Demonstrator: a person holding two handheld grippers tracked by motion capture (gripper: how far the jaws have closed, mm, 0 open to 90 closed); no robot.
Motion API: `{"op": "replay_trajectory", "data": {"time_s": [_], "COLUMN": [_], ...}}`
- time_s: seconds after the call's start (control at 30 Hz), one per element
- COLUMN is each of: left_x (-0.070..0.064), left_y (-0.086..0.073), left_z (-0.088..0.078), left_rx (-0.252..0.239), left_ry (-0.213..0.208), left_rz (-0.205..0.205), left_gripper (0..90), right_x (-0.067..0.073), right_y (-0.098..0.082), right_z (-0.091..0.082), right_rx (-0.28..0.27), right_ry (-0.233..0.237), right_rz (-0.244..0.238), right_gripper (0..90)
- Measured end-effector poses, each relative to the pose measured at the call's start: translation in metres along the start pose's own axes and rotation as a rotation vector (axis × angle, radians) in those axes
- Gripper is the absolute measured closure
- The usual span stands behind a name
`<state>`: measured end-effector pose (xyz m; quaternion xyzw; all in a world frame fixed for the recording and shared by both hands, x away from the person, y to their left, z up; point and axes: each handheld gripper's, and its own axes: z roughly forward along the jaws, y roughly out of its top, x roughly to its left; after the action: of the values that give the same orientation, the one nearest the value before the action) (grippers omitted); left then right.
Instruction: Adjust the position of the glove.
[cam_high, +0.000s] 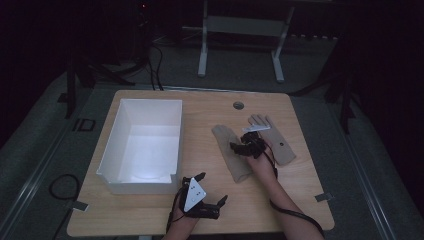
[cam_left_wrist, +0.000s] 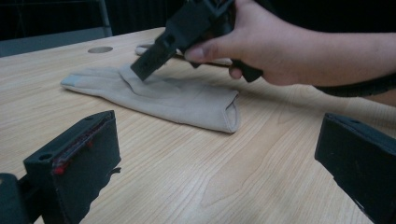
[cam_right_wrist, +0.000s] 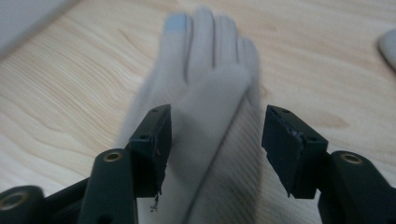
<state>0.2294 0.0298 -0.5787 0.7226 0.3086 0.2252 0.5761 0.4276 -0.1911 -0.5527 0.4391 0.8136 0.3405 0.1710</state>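
The step in hand is judged to be the pick-up of the near glove (cam_high: 231, 150), presumably for placement in the white bin (cam_high: 116, 155) at the left of the surface (cam_high: 300, 200). The near glove lies flat at mid-surface, fingers pointing away from the person, cuff toward the person. A second glove (cam_high: 278, 142) lies just beside it, to its right.

The right tool (cam_high: 239, 147) is positioned over the palm area of the near glove. In the right gripper view its jaws stand apart, with the glove fabric between them; the pads are not yet pressed on the cloth. One jaw tip is seen touching the glove in the left gripper view.

The left tool (cam_high: 212, 187) is held near the front edge of the surface, jaws wide apart, with nothing between them.

For a sound grip, the jaw tips should be pressed down into the fabric before closure, so that a fold of cloth is gathered between the pads. Both layers of the glove should be caught. The second glove should be kept clear of the jaws. The lift should be made straight up, and the grip checked before travel toward the white bin.
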Motion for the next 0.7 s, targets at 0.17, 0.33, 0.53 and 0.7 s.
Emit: {"op": "replay_trajectory", "data": {"time_s": [0.17,0.33,0.53,0.7], "left_x": [0.0,0.0,0.0,0.0], "left_y": [0.0,0.0,0.0,0.0], "left_z": [0.0,0.0,0.0,0.0], "left_rx": [0.0,0.002,0.003,0.004], "left_ry": [-0.001,0.001,0.001,-0.001], "left_rz": [-0.001,0.001,0.0,-0.002], "left_gripper": [0.3,0.3,0.3,0.4], "right_x": [0.0,-0.002,0.004,0.011], "right_y": [-0.007,-0.008,-0.007,0.0], "right_z": [0.006,0.005,0.002,-0.007], "right_rx": [0.003,0.009,0.011,-0.023], "right_ry": [0.02,0.027,0.022,0.067], "right_rz": [-0.006,-0.005,-0.015,0.015], "right_gripper": [43.2,52.4,76.4,80.1]}}
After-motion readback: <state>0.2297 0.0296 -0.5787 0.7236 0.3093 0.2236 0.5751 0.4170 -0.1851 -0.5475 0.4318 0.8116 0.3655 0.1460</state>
